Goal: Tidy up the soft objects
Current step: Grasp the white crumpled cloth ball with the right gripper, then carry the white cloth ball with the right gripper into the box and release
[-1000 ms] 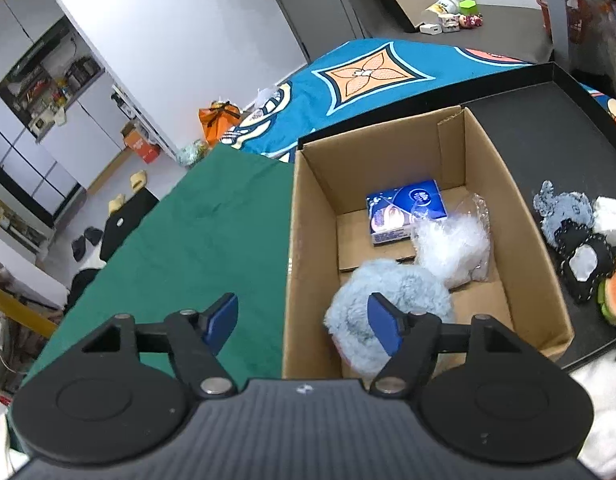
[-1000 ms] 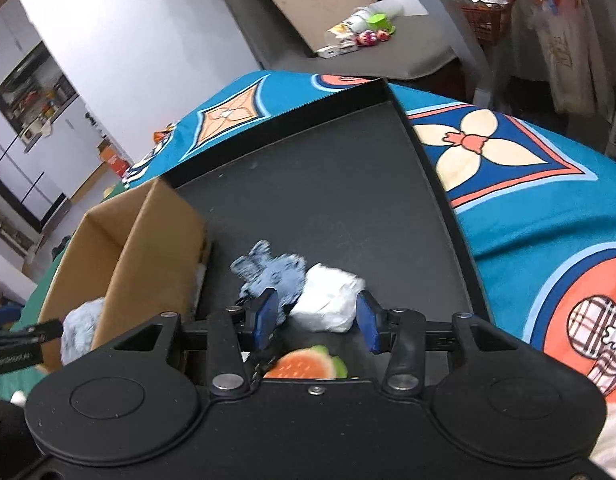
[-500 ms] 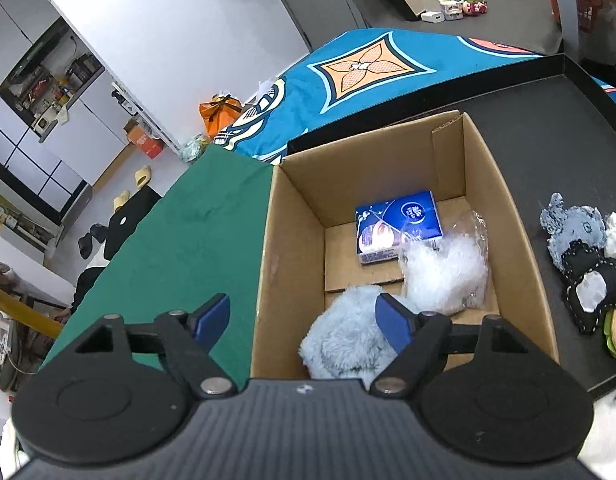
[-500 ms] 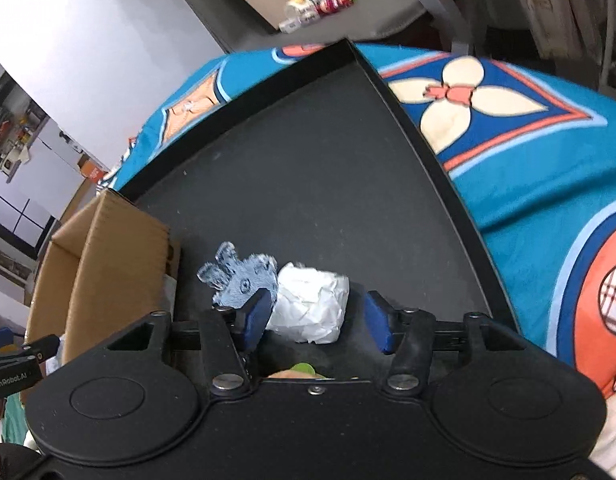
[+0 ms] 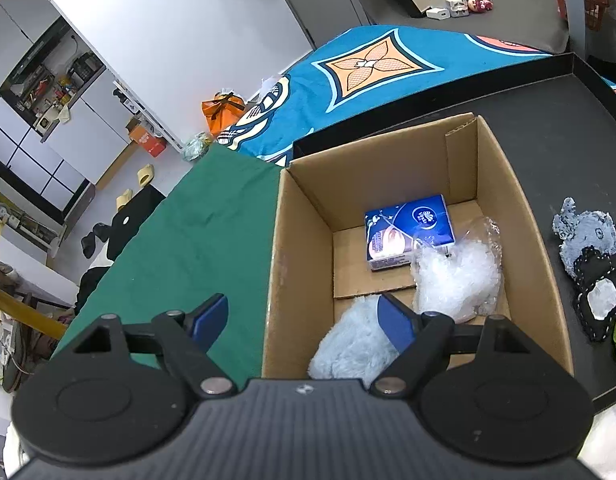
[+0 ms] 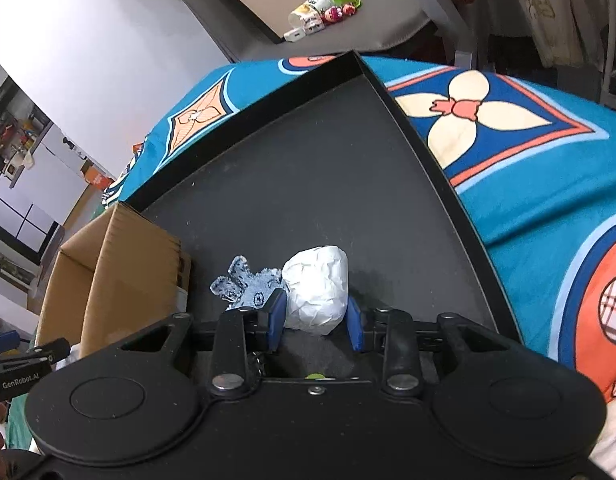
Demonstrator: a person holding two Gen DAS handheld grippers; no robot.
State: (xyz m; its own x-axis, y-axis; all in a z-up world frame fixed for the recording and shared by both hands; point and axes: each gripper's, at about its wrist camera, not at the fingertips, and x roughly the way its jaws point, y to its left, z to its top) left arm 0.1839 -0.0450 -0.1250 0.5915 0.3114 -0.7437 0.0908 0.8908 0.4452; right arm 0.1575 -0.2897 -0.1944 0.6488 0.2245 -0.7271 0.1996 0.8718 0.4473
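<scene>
White crumpled paper wad (image 6: pixel 316 289), lumpy, sits on black tray (image 6: pixel 308 168) beside denim scrap (image 6: pixel 248 286). Right gripper (image 6: pixel 315 322) jaws just been closing, now pinching wad both sides.

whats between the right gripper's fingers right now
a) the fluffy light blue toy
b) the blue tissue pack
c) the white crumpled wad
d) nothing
c: in the right wrist view the right gripper has just been closing, and its blue pads sit against both sides of the white crumpled wad on the black tray.
</scene>
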